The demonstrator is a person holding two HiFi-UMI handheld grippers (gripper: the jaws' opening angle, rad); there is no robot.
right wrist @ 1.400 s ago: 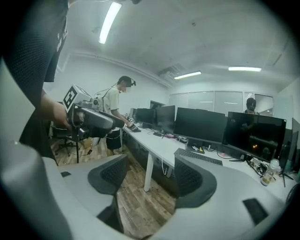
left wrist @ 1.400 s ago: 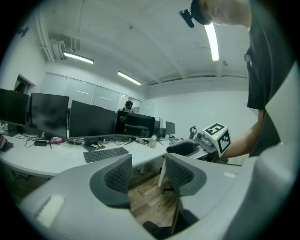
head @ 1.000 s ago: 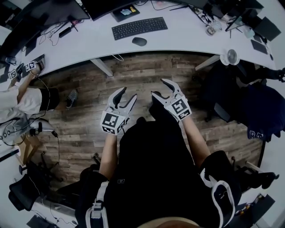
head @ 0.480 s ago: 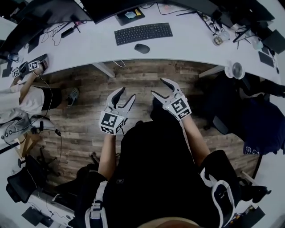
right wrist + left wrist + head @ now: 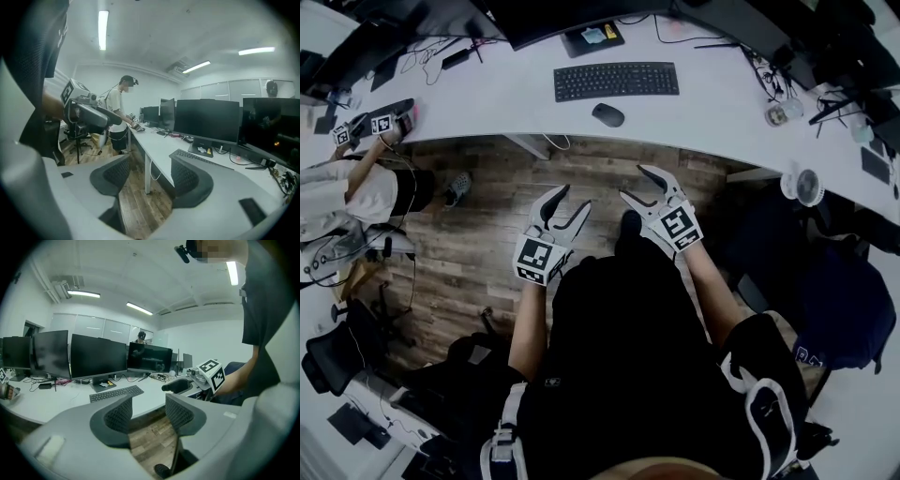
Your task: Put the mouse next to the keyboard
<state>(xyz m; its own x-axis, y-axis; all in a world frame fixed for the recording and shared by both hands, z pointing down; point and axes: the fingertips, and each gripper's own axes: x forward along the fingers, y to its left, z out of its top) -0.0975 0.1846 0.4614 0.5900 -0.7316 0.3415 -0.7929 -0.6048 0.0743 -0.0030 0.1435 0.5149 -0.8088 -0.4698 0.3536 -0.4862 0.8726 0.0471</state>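
Left gripper [image 5: 572, 197]: jaws apart, nothing between them, only wooden floor [image 5: 487, 216] beyond. Right gripper [image 5: 635, 183]: jaws wide but closing, nothing between them either. Both held at frame centre in the head view, well short of the desk [image 5: 487, 98].

Mouse [image 5: 607, 114]: on the desk at upper centre, just below the keyboard [image 5: 616, 81] and close to the desk's front edge. Not yet touched.

Risks, judged:
- Knocked forward by a jaw on approach, then off the edge onto the floor.
- Smooth rounded shell, so likely to squirt out of the pads if pinched off-centre.
- Keyboard nudged during set-down, given the small gap.

Counts: 2 grippers, 1 mouse, 1 keyboard beside it, 1 other person [image 5: 347, 192] at upper left. Monitors at the top edge: several, not countable.
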